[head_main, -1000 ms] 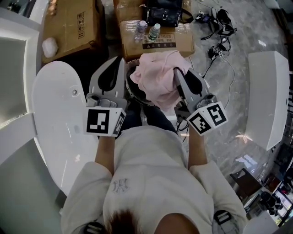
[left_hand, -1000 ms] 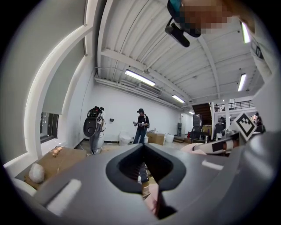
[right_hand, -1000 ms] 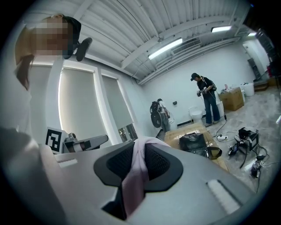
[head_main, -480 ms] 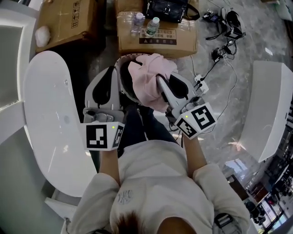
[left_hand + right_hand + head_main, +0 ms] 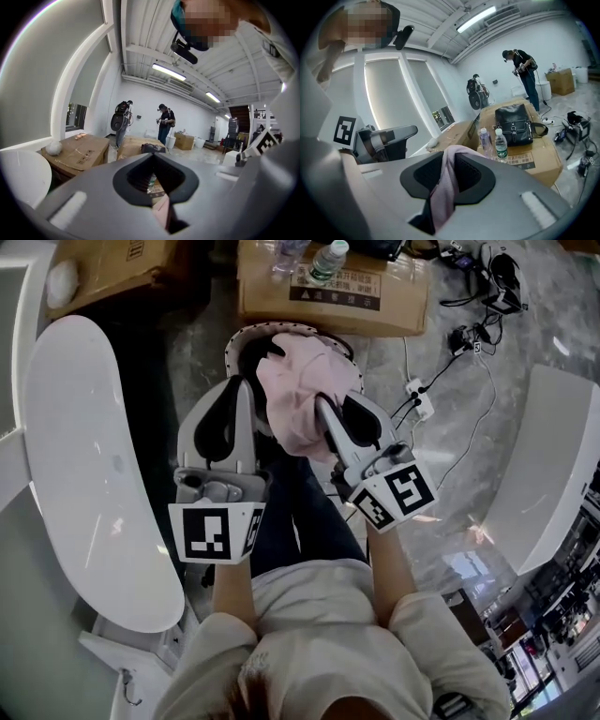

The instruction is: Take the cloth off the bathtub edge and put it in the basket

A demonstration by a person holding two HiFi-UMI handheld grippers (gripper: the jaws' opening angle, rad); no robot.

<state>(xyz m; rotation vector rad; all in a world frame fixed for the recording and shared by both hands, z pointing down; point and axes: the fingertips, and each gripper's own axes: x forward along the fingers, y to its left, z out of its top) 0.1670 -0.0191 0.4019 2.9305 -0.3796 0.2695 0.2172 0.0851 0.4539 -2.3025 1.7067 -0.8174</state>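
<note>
A grey marbled floor (image 5: 441, 474) fills the head view, with a white bathtub (image 5: 75, 456) along the left and a cardboard box (image 5: 309, 306) at the far side carrying a water bottle (image 5: 328, 261). Just near of the box stands the basket (image 5: 242, 345), white-rimmed and dark inside. The pink cloth (image 5: 305, 385) bunches over the basket's right part, off the bathtub, though whether it rests inside cannot be told. The right gripper (image 5: 323, 407) reaches into the cloth from the near right. The left gripper (image 5: 246, 385) lies just left of the cloth, over the basket's near-left rim. In the left gripper view a white hall with ceiling lights lies beyond, two people (image 5: 165, 123) standing far off. This gripper's jaw tips meet with nothing pinched between them, and a sliver of pink shows through the gap behind them. In the right gripper view the jaws pinch the cloth, which rises past the tips and drapes down between them. A black bag (image 5: 513, 124) sits on the box beyond.
</note>
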